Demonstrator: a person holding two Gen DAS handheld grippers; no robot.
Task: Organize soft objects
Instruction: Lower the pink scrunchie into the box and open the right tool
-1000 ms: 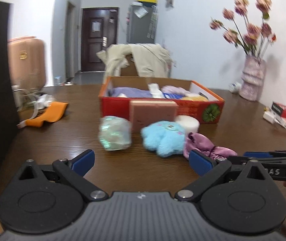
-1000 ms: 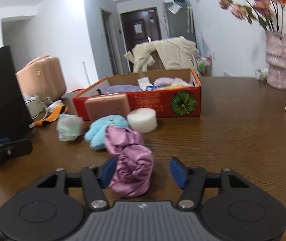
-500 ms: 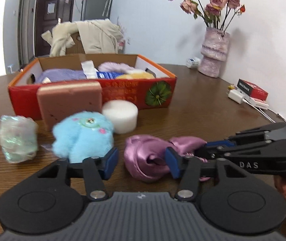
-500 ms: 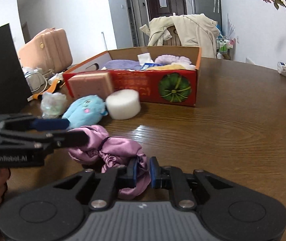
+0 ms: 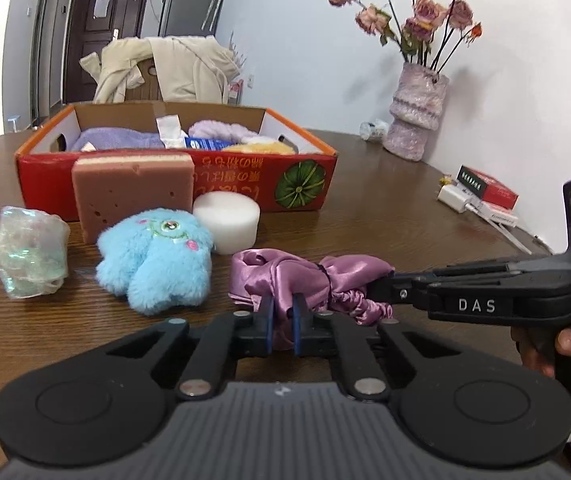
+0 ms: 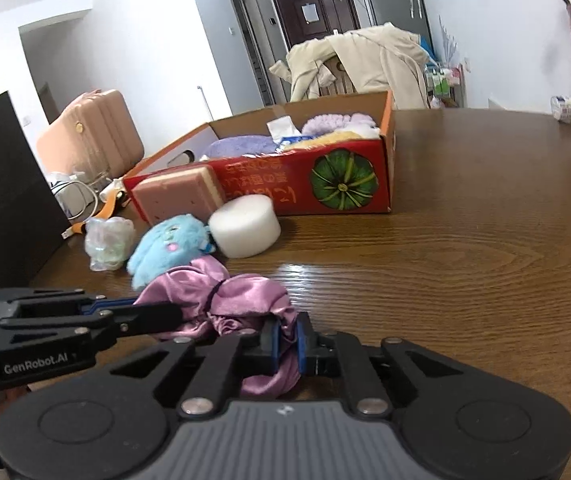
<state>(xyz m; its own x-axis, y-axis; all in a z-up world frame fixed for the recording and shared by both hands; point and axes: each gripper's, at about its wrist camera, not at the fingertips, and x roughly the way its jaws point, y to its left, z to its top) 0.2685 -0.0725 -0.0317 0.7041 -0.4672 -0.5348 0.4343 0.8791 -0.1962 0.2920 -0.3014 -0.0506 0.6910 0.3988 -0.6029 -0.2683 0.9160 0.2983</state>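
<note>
Two hand-held grippers pinch the same crumpled purple satin cloth [image 5: 309,276], which lies on the wooden counter [image 6: 465,260] in front of a red cardboard box [image 5: 245,184]. The left gripper [image 5: 281,322] is clamped on a fold at the near edge of the cloth, its blue pads pressed together with fabric between them. The right gripper [image 6: 288,346] is clamped the same way on the cloth's other end, near its ruffled elastic edge.

The step in hand looks like lifting or spreading the cloth so it can go into the box. To do it well, both grips should hold firm and rise together, since slippery satin may slide out of a thin pinch, and the cloth should clear the counter before travelling forward.

Between the cloth and the box stand several other soft things: a fluffy blue plush toy [image 5: 153,260] just beside the cloth, a white foam cylinder [image 5: 227,228] right behind it, a pink sponge block [image 5: 133,192] leaning against the box front, and a crinkly translucent bundle [image 5: 29,252] further left. A dragged cloth could knock these. The box already holds towels and other soft items. A vase of dried roses [image 5: 417,116] stands well apart at the right
</note>
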